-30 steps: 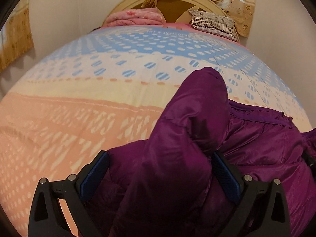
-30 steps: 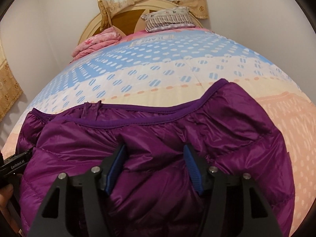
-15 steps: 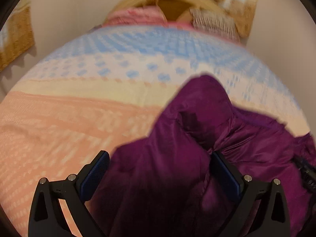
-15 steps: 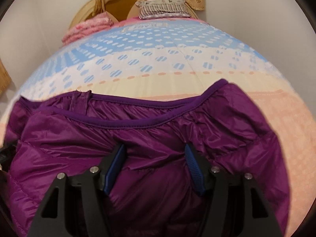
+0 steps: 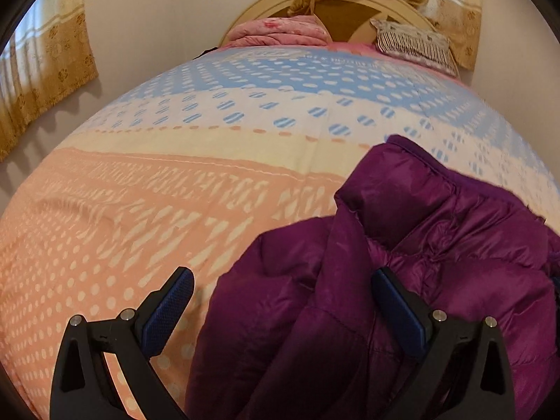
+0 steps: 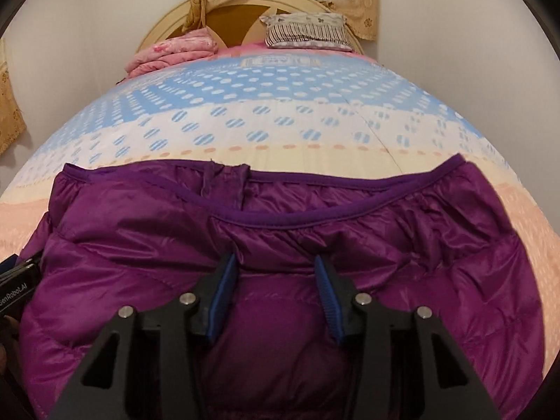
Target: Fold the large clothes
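Note:
A purple padded jacket (image 6: pixel 420 245) lies spread on the bed, its darker bound hem running across the far edge. My right gripper (image 6: pixel 274 260) points down onto its middle. Its jaws are closing, with a puffy ridge of the fabric between the blue pads. In the left wrist view the jacket (image 5: pixel 437 231) is bunched at the lower right, a sleeve fold rising between the fingers. My left gripper (image 5: pixel 282 274) stands wide open. Its left pad (image 5: pixel 171 311) hangs over bare sheet and its right pad rests against the jacket. The left gripper's black body (image 6: pixel 17 280) shows at the jacket's left edge.
The bed sheet (image 5: pixel 175 210) is peach near me, cream and blue dotted farther off. A folded pink blanket (image 6: pixel 175 50) and a striped pillow (image 6: pixel 308 31) lie by the round headboard (image 6: pixel 231 14). Beige curtains (image 5: pixel 45 70) hang on the walls.
The right jaws have narrowed over the jacket's middle and that view has swung sideways. The left gripper has drawn left, so its left pad now hangs over bare sheet.

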Tool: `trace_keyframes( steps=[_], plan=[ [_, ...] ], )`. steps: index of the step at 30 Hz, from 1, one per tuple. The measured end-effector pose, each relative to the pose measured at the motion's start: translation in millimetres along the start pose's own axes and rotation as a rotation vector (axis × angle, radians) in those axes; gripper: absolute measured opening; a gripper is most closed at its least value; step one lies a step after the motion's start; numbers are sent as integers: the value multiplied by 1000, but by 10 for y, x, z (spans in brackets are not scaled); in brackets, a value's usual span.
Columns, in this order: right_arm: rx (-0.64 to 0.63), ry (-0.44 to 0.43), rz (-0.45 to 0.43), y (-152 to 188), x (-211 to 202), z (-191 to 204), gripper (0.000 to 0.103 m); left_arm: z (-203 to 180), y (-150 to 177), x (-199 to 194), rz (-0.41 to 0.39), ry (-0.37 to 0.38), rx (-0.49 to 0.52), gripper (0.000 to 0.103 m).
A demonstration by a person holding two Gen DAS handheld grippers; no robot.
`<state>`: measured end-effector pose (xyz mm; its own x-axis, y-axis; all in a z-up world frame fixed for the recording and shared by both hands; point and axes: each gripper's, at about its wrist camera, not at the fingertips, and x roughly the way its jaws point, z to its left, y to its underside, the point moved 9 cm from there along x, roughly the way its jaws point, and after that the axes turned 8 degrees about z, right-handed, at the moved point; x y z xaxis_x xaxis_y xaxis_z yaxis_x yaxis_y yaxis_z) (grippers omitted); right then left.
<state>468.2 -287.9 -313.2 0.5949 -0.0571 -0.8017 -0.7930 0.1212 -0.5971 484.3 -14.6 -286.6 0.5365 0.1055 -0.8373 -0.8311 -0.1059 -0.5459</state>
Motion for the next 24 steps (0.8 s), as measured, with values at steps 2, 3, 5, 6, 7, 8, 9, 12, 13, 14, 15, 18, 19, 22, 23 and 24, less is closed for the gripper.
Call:
trace_keyframes(
  steps=[2, 3, 5, 6, 7, 8, 9, 12, 13, 14, 15, 18, 19, 22, 23, 24],
  plan=[
    [-11, 5, 13, 11, 44, 15, 49, -10, 16, 8, 5, -12, 3, 102],
    [-13, 8, 17, 33, 39, 22, 49, -9, 17, 10, 5, -14, 3, 102],
    [-20, 13, 28, 28, 71, 27, 49, -12, 23, 10, 5, -13, 3, 102],
    [-20, 15, 30, 25, 83, 23, 49, -9, 30, 13, 8, -9, 2, 102],
    [-22, 17, 32, 24, 91, 21, 49, 2, 42, 14, 13, -4, 0, 102],
    [-23, 19, 33, 22, 92, 19, 49, 7, 34, 34, 16, 1, -3, 102],
    [-24, 23, 35, 28, 98, 20, 49, 10, 41, 36, 19, 6, -5, 102],
    [-35, 40, 38, 29, 110, 32, 49, 1, 41, 50, 29, 15, -6, 102],
    [-37, 43, 38, 24, 115, 36, 49, 1, 44, 52, 31, 16, -6, 102],
    [-38, 44, 39, 26, 116, 37, 49, -2, 47, 47, 31, 16, -5, 102],
    [-39, 45, 40, 21, 120, 33, 49, -5, 49, 48, 32, 14, -2, 102],
    [-41, 47, 42, 21, 129, 32, 49, -11, 51, 48, 32, 13, -1, 102],
    [-42, 49, 43, 22, 131, 33, 49, -11, 51, 50, 34, 15, -1, 102],
    [-47, 56, 46, 23, 143, 32, 49, -11, 55, 58, 38, 22, -3, 102],
    [-48, 58, 47, 24, 148, 35, 50, -16, 53, 61, 39, 22, -2, 102],
    [-49, 60, 47, 25, 152, 38, 50, -17, 52, 62, 39, 22, -2, 102]
  ],
)
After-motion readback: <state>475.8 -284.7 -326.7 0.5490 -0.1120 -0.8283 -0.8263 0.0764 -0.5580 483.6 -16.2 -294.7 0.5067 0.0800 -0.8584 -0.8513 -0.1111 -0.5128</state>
